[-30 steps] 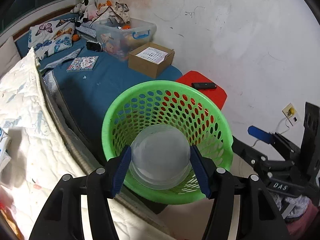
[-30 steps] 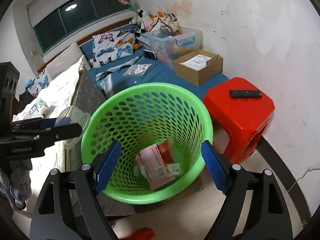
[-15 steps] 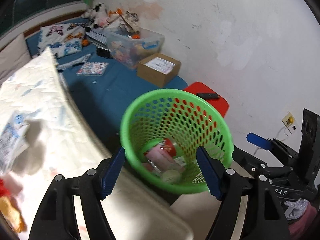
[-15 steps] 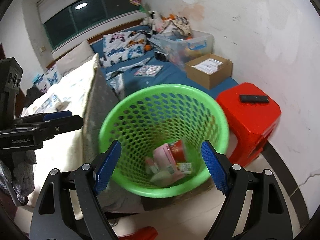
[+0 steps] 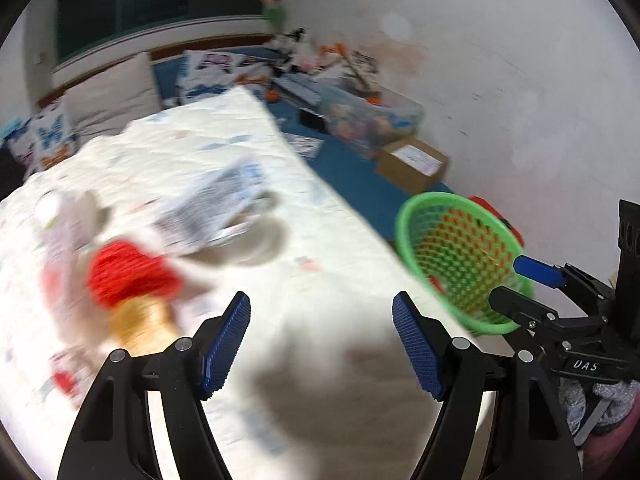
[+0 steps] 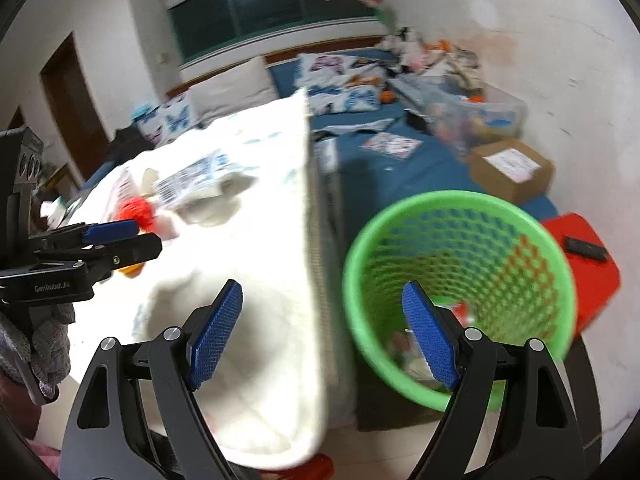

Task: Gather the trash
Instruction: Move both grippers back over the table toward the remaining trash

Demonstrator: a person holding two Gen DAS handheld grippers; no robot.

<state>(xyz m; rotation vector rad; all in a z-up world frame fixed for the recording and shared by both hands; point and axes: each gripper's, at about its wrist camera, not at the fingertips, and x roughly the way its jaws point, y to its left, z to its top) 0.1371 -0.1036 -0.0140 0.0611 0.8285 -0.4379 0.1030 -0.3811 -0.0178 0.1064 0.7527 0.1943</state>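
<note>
Though wide apart, both grippers (image 5: 321, 344) (image 6: 322, 334) empty.

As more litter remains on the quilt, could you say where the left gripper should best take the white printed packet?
Probably by the near long edge of the white printed packet, from above: it lies flat on the quilt, and the left gripper is open. Blur hides finer detail.

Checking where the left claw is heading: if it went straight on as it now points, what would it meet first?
Most likely the white quilt on the bed: it fills the gap between the open left claw. The blurred red trash lies left of that line. Depth is unclear.
</note>
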